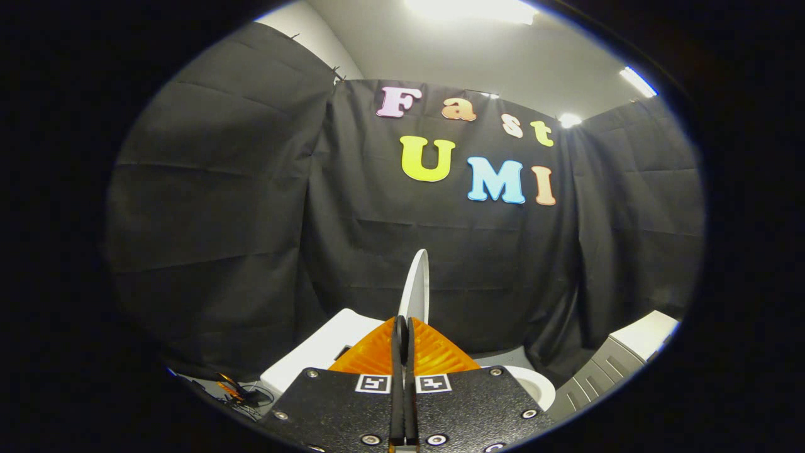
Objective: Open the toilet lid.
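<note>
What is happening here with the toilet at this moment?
A person's hand-held gripper has its two fingers closed on the edge of the white toilet lid. The lid stands raised, seen edge-on just beyond the fingers, rising against the black cloth wall. Beside the fingers lie the white cistern top and part of the toilet seat rim. A grey cabinet stands further off.

We're seeing the toilet lid (416, 286) as smooth, slightly glossy hard plastic, edge-on just past the gripper (403, 327), whose fingers are pressed together below it. Behind the lid, the wall (251, 207) is matt, creased cloth. Right of the lid, the cabinet (619, 358) looks smooth and satin.
</note>
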Demonstrator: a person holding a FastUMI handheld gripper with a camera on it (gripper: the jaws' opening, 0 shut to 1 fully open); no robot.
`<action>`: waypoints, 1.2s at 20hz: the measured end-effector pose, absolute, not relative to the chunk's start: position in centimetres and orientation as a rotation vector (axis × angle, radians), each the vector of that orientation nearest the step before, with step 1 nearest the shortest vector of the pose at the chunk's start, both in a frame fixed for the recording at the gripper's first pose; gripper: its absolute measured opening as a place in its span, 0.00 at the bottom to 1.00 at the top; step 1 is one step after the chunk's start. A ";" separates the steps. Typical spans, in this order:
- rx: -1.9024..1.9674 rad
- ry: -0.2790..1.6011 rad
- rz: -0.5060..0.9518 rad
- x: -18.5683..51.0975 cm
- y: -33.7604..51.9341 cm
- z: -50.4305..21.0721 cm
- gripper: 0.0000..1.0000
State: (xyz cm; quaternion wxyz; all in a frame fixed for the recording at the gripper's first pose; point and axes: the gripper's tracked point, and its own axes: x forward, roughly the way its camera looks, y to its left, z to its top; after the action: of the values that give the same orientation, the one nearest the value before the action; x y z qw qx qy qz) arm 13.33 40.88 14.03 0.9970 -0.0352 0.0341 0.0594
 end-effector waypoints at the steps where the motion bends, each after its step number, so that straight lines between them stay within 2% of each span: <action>1: -0.066 0.072 0.132 13.3 41.6 14.0 0.00; 9: -0.085 0.085 0.225 13.5 45.5 14.0 0.00; 13: -0.048 0.080 0.322 14.0 48.0 13.9 0.00; 18: -0.031 0.075 0.387 13.8 49.5 13.8 0.06; 24: 0.016 0.032 0.509 11.0 50.2 15.9 0.73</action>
State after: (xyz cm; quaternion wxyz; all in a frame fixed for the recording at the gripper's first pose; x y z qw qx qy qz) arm 11.05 50.23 15.93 0.9676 0.0077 0.0160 0.2519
